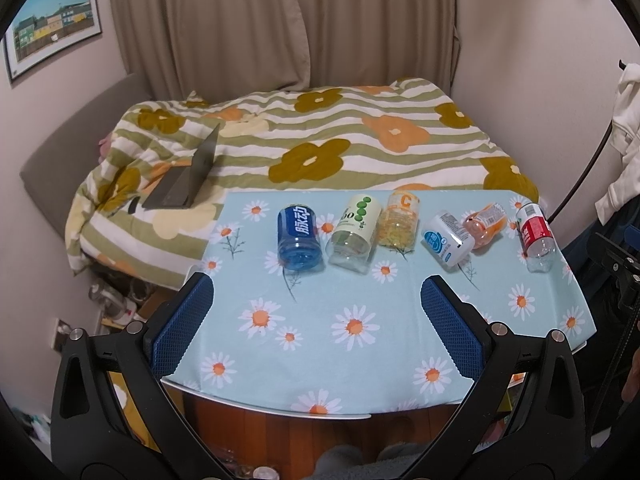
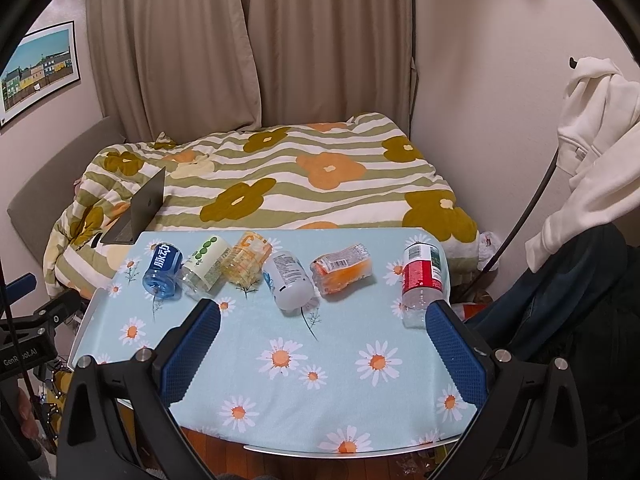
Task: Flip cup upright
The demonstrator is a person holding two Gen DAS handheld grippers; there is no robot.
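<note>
Here, six labelled plastic cups [image 1: 299, 238] lying sideways on daisy tablecloth [image 1: 352, 360], left tongs [image 1: 316, 300] apart, right tongs [image 2: 322, 322] apart

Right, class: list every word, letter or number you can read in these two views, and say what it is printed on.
"脉动": blue cup.
"C": orange-print cup.
"GenRobot.AI", partly hidden: black rig at the left edge of the right wrist view.
Green-dot cup: large figures like "00", uncertain; small print unreadable.
White cup, crushed orange cup, red cup: label print too small to read.
</note>
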